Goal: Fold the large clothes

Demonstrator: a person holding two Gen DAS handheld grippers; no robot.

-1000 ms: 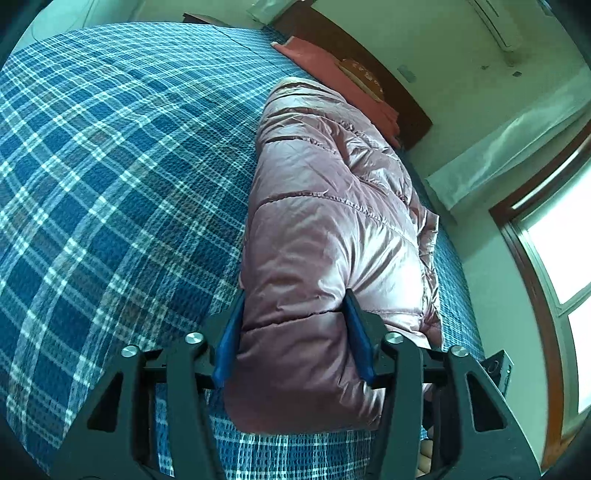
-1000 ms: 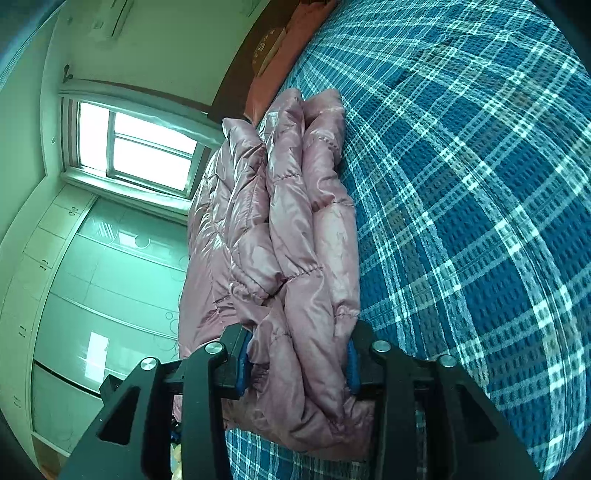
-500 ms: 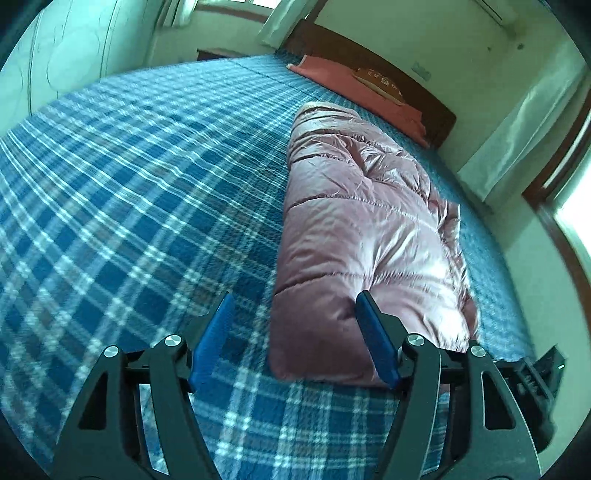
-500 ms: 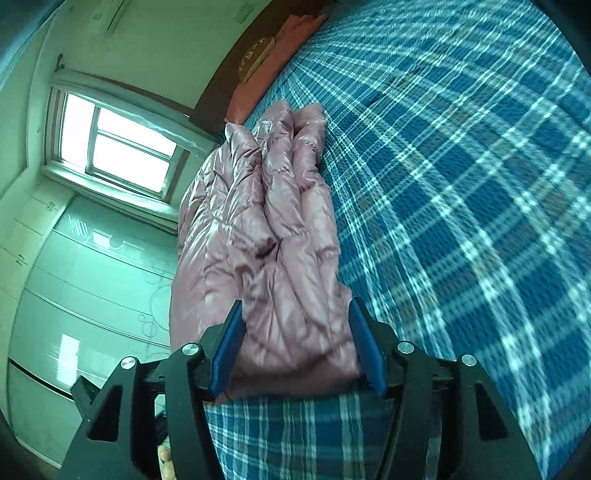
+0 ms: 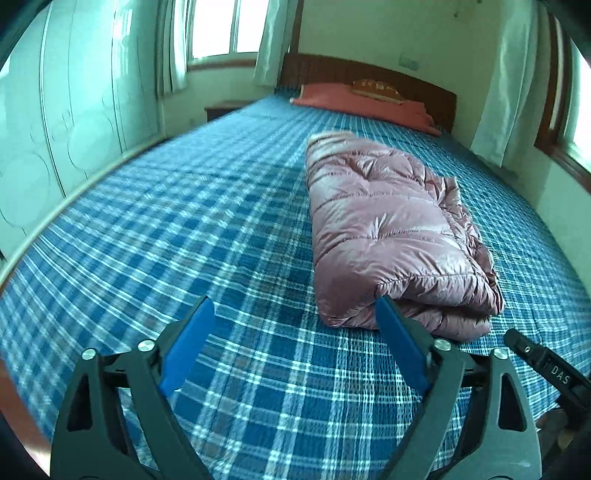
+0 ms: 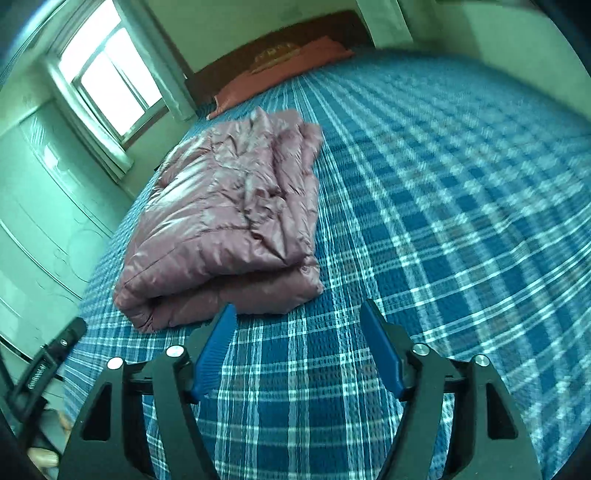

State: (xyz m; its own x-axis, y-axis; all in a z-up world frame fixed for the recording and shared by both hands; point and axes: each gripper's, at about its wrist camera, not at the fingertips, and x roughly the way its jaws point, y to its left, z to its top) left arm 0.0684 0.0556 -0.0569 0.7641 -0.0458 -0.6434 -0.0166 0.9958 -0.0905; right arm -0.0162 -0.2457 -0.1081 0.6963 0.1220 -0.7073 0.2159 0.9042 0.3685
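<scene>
In the left wrist view, wardrobe doors (image 5: 74, 122) fill the upper left of the frame, a curtained window (image 5: 221, 29) stands at top centre, and the dark headboard (image 5: 369, 74) with a red pillow (image 5: 354, 103) runs along the far edge of the bed; a second curtain (image 5: 506, 92) hangs at the upper right. The left gripper (image 5: 295, 328) sits at the bottom of the frame with its jaws spread wide, having just been opening, and nothing lies between them but the blue checked bedspread (image 5: 184, 229). The folded pink puffer jacket (image 5: 384, 229) lies right of centre, its smooth folded side toward the left and its crumpled layered edges toward the right; the tip of the gripper's right blue finger overlaps the jacket's near corner in the picture, though contact cannot be told. A wide stretch of bare bedspread runs from the jacket to the bed's left edge, while only a narrow strip shows on its right. The tip of the other tool (image 5: 543, 369) pokes in at lower right. In the right wrist view, which is somewhat blurred, the window (image 6: 110, 81) and wardrobe sit at the left, and the jacket (image 6: 229, 229) lies left of centre, close to that side of the bed, showing its stacked layers at the near end. The right gripper (image 6: 295, 339) is at the bottom, its jaws well apart after just opening, holding nothing, the jacket just beyond its left finger. Open bedspread (image 6: 461, 221) fills the whole right half.
</scene>
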